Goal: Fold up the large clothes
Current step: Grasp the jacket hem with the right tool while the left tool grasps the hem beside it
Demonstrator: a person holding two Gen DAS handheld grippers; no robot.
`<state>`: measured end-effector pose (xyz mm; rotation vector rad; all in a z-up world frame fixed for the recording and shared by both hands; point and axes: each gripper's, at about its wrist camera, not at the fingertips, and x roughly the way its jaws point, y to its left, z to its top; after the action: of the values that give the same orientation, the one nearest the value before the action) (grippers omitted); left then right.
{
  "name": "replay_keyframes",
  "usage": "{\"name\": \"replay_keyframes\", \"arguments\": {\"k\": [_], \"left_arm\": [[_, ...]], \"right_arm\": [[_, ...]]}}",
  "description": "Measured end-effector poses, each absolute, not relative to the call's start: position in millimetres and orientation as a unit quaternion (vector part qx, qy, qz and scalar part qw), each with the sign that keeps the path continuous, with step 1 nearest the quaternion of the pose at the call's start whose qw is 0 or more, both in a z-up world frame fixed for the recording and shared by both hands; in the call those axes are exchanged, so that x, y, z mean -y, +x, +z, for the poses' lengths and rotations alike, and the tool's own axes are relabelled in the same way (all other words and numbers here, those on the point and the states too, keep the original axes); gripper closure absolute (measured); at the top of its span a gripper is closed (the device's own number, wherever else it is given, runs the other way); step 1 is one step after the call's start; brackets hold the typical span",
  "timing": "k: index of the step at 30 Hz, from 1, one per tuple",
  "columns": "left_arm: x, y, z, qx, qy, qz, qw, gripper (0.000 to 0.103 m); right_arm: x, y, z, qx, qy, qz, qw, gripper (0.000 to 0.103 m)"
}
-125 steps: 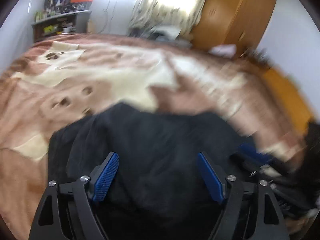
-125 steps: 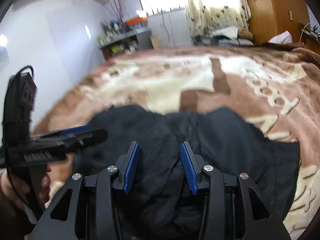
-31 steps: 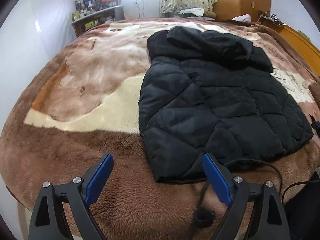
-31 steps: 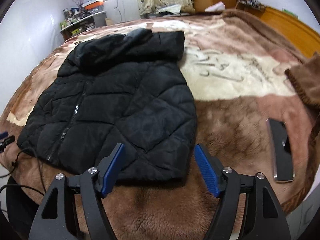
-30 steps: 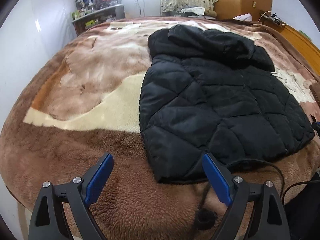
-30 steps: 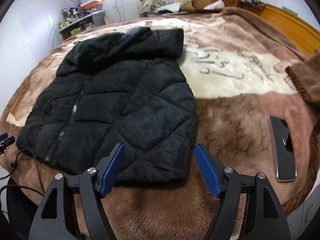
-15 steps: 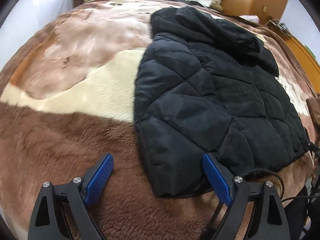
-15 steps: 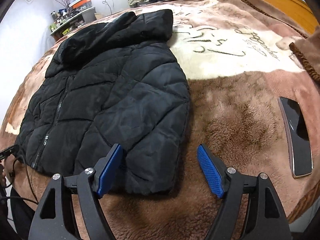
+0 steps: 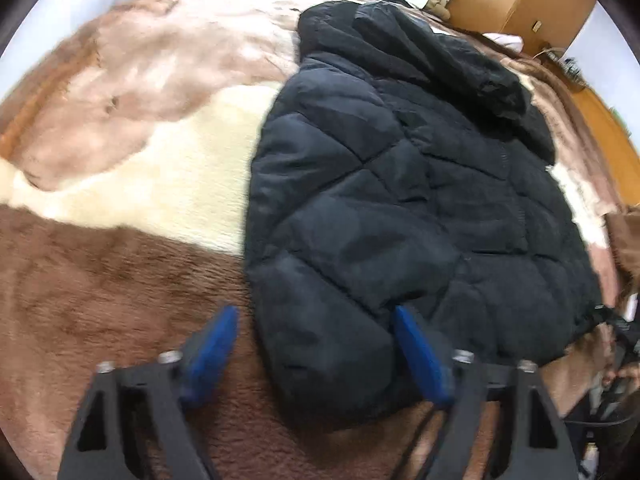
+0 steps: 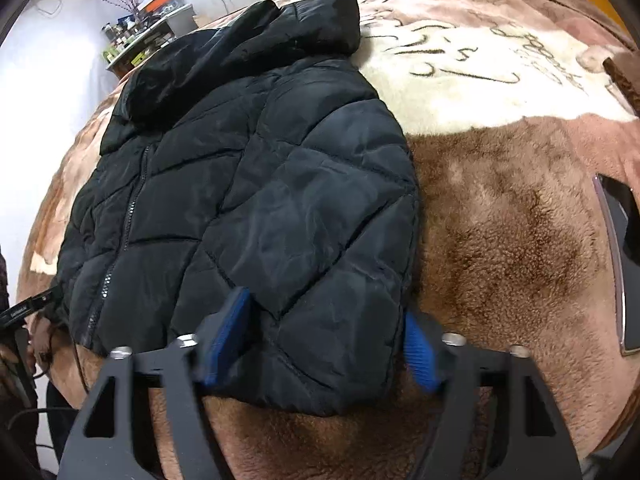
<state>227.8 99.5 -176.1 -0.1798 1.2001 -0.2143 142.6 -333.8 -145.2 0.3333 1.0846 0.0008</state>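
**Both grippers closing over the jacket's hem corners**

A black quilted jacket (image 9: 400, 208) lies flat on a brown and cream blanket (image 9: 120, 264), hood away from the cameras, zip up.

The left gripper (image 9: 312, 344) straddles the jacket's near left corner; its jaws are closing, the corner between them, the left pad apart from the fabric.

The right gripper (image 10: 320, 336) straddles the near right corner, jaws closing, both blue pads at the fabric's edges.

A dark phone (image 10: 620, 264) lies on the blanket, well right of the jacket.
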Motion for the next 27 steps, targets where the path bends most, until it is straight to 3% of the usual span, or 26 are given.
{"name": "replay_keyframes", "arguments": {"k": [6,11,16,27], "left_arm": [[-86.2,227.2,-173.5,-0.568,-0.070,-0.105,0.813,0.047],[-78.2,229.3,-160.3,-0.556,-0.059,-0.108,0.822,0.075],[-74.5,232.1,-132.5,-0.529,-0.067,-0.126,0.836,0.080],[-85.0,255.1,-83.2,-0.492,-0.120,-0.147,0.850,0.080]], "right_arm": [[336.9,141.8,-143.4,-0.516,0.164,0.002,0.841,0.058],[335.7,141.2,-135.4,-0.509,0.155,0.013,0.846,0.077],[332.6,142.4,-115.5,-0.495,0.144,0.033,0.857,0.082],[340.2,158.0,-74.8,-0.460,0.165,0.057,0.871,0.083]]}}
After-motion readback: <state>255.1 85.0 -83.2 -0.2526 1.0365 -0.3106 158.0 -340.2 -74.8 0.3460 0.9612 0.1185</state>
